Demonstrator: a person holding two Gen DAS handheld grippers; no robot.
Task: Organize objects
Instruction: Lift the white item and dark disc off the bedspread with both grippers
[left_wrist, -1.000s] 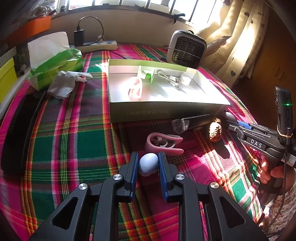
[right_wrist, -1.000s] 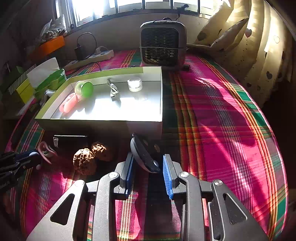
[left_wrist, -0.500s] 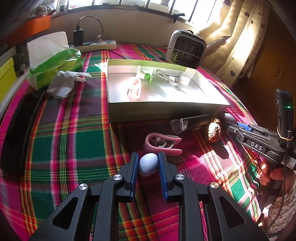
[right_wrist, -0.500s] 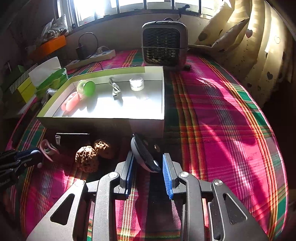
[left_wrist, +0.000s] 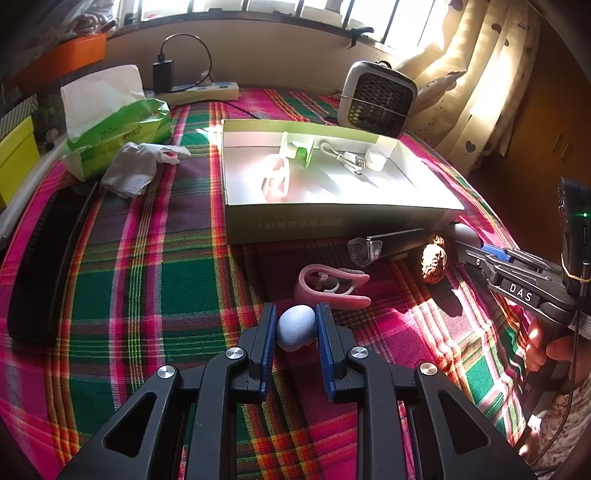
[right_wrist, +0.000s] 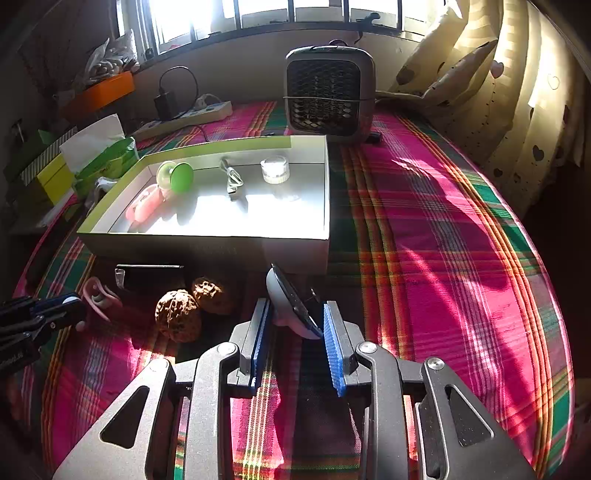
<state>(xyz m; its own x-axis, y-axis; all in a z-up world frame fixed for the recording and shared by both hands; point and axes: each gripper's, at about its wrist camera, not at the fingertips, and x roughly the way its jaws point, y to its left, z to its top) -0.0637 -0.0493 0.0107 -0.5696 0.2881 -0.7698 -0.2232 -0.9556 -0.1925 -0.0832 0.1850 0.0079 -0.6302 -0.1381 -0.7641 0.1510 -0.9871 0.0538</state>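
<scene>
**Both grippers clamped, box ahead**

Our left gripper (left_wrist: 295, 328) pinches a pale blue egg-shaped thing (left_wrist: 295, 326) just above the plaid cloth (left_wrist: 147, 277). Beyond it sit a pink clip (left_wrist: 332, 284) and the open box (left_wrist: 332, 221). Our right gripper (right_wrist: 295, 325) grips a tilted grey mouse (right_wrist: 290, 302), beside two walnuts (right_wrist: 179, 314).
</scene>
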